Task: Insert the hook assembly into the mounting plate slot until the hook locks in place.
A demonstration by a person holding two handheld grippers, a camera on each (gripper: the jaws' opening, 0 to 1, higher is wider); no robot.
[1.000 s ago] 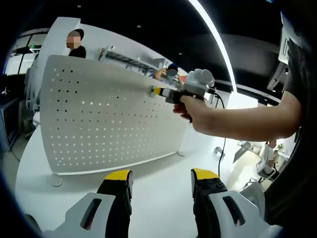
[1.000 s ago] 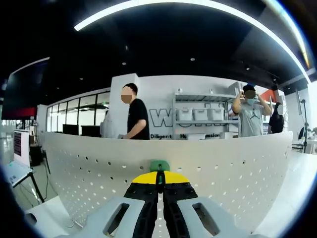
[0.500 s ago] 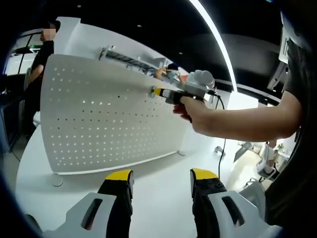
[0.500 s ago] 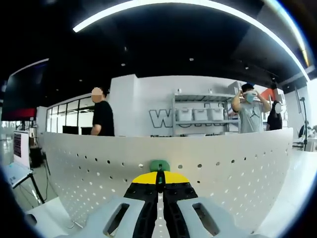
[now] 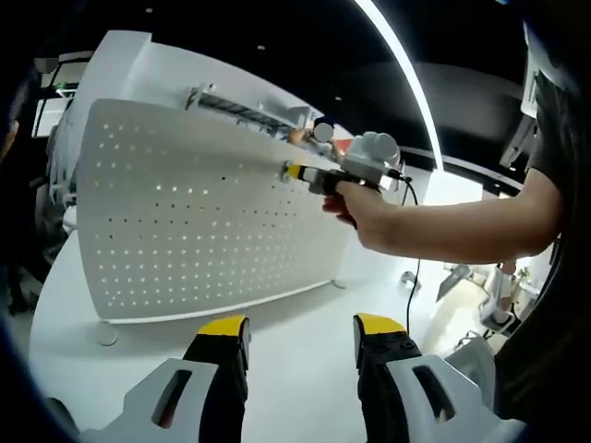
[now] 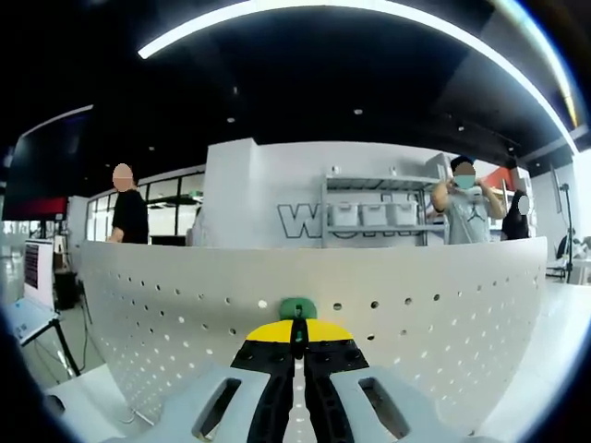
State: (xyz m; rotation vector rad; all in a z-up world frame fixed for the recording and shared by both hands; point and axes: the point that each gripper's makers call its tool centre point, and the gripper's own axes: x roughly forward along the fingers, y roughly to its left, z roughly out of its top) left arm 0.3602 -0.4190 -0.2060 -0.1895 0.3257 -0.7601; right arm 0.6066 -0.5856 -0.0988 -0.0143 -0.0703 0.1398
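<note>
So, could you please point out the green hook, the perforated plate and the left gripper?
green hook (image 6: 297,308), right gripper view, its top above the jaws
perforated plate (image 5: 175,221), left gripper view, its face
left gripper (image 5: 300,334), left gripper view, between the fingertips

The upright pegboard walls off the far side of the desk. Bare desk lies between it and the left tongs. The right tongs press against its upper edge.

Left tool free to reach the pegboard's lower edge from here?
Probably yes: the left tool is open and holds nothing, bare white table lies between it and the pegboard, and the right tool works higher up.
</note>
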